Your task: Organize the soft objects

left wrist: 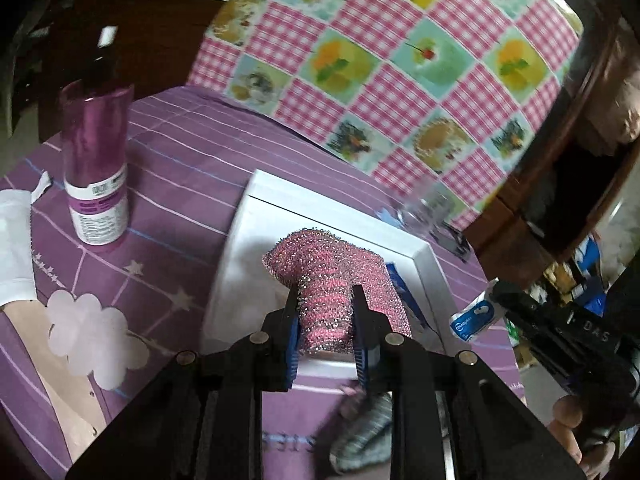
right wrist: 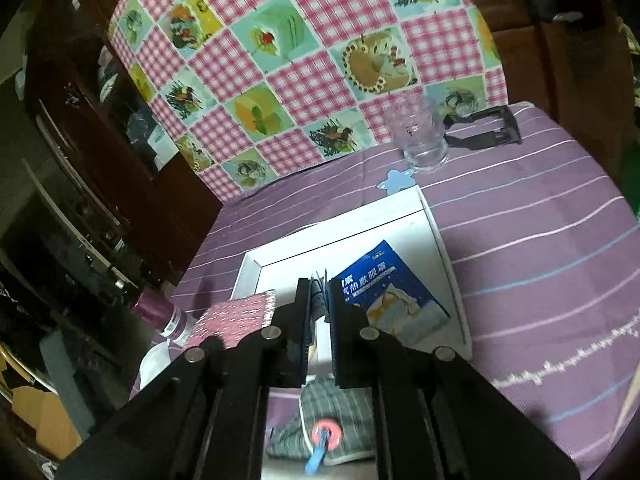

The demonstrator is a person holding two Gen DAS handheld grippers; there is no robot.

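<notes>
Nearest the lens in the left wrist view, the left tool (left wrist: 326,320) pinches a pink sparkly scrubbing pad (left wrist: 328,276) between its blue pads. The pad is held by its near end, so its far end projects out over the white tray (left wrist: 256,216). This grip judges well for a release into the tray without the fingers touching the rim.

In the right wrist view, the right tool (right wrist: 319,300) is pressed almost together on a thin fold of grey striped cloth (right wrist: 319,298). More grey striped cloth (right wrist: 320,416), bearing a pink ring and a blue tag, shows below the tool body; whether it is the same piece cannot be told.

A blue packet (right wrist: 384,284) with white lettering already lies inside the tray at its right side, which suggests that the tray is the collection point.

The tray rests on the counter, which is covered by a purple striped cloth (right wrist: 520,240). A purple bottle (left wrist: 96,168) stands to the left of the tray, well apart. A clear glass (right wrist: 420,136) stands beyond the far edge of the tray. Neither is soft, so both probably remain outside the tray.

Both tools hover over the near part of the tray.
</notes>
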